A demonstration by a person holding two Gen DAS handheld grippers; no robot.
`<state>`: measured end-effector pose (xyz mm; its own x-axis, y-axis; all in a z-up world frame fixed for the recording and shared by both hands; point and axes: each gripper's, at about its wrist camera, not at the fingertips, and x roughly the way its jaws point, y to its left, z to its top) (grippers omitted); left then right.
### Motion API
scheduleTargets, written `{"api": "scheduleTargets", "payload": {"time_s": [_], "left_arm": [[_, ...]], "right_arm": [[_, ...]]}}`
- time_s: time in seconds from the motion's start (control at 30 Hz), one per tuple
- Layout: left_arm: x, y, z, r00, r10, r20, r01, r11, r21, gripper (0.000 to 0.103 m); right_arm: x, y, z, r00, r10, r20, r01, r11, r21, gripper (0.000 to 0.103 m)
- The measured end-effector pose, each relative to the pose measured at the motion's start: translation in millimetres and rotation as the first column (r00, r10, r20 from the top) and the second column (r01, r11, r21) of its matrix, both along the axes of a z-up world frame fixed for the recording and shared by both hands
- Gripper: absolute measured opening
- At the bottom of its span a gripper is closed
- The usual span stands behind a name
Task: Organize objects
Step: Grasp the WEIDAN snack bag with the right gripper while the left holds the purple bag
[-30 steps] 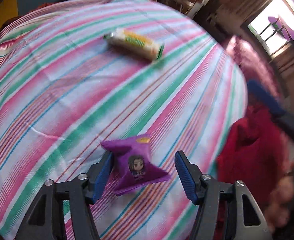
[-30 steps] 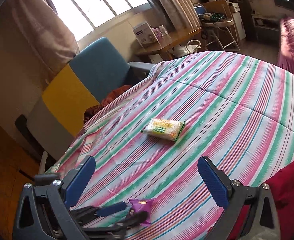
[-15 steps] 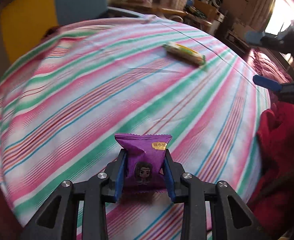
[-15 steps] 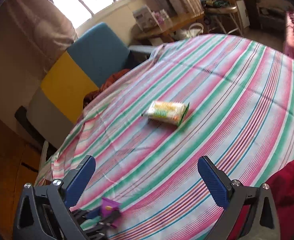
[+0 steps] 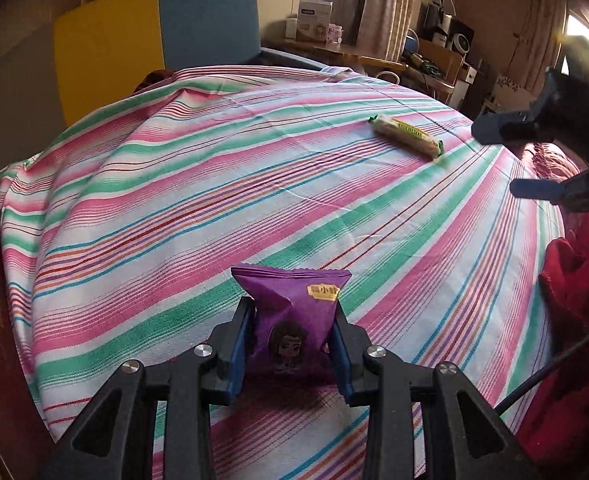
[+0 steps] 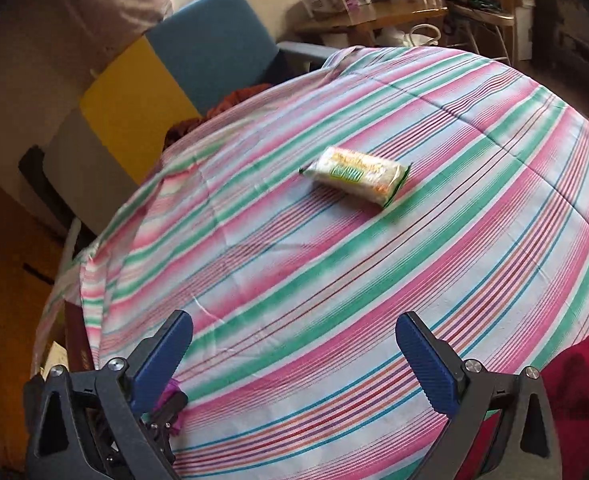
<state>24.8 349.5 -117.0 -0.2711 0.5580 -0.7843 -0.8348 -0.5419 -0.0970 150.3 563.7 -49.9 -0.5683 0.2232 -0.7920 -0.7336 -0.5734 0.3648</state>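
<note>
Striped cloth [image 6: 334, 280]: white pack [image 6: 356, 174] dead ahead of wide-open, empty right gripper [image 6: 294, 354], long axis crosswise; left gripper [image 5: 292, 344] clamped on purple packet [image 5: 294, 312].

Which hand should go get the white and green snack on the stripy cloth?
Right, probably. The right gripper is open and empty, aimed toward the white and green snack. The left gripper is busy, shut on the purple snack packet.
</note>
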Motion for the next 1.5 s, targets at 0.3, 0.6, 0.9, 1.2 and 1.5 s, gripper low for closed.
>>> {"api": "scheduleTargets", "payload": {"time_s": [0.3, 0.6, 0.9, 1.2, 1.5], "left_arm": [[-3.1, -4.6, -0.9, 1.0, -0.001, 0.023, 0.001, 1.0, 0.029, 0.035], [-5.9, -6.1, -1.8, 0.999, 0.007, 0.042, -0.009, 0.999, 0.048, 0.035], [-5.7, -6.1, -2.2, 0.999, 0.012, 0.044, -0.015, 0.998, 0.058, 0.035], [-7.9, -7.7, -2.7, 0.998, 0.014, 0.061, -0.018, 0.997, 0.07, 0.036], [-6.5, -7.4, -3.0, 0.999, 0.015, 0.047, -0.018, 0.997, 0.068, 0.036]], "right_arm": [[-8.2, 3.6, -15.2, 0.996, 0.054, 0.069, -0.049, 0.997, -0.067, 0.103], [-36.2, 28.4, -10.8, 0.935, 0.22, 0.278, -0.254, 0.963, 0.094, 0.102], [-73.3, 98.1, -26.5, 0.883, 0.258, 0.393, -0.339, 0.929, 0.151, 0.103], [-122.6, 141.8, -62.1, 0.81, 0.304, 0.502, -0.41, 0.905, 0.113, 0.103], [-129.8, 123.1, -54.7, 0.842, 0.318, 0.437, -0.38, 0.923, 0.06, 0.049]]}}
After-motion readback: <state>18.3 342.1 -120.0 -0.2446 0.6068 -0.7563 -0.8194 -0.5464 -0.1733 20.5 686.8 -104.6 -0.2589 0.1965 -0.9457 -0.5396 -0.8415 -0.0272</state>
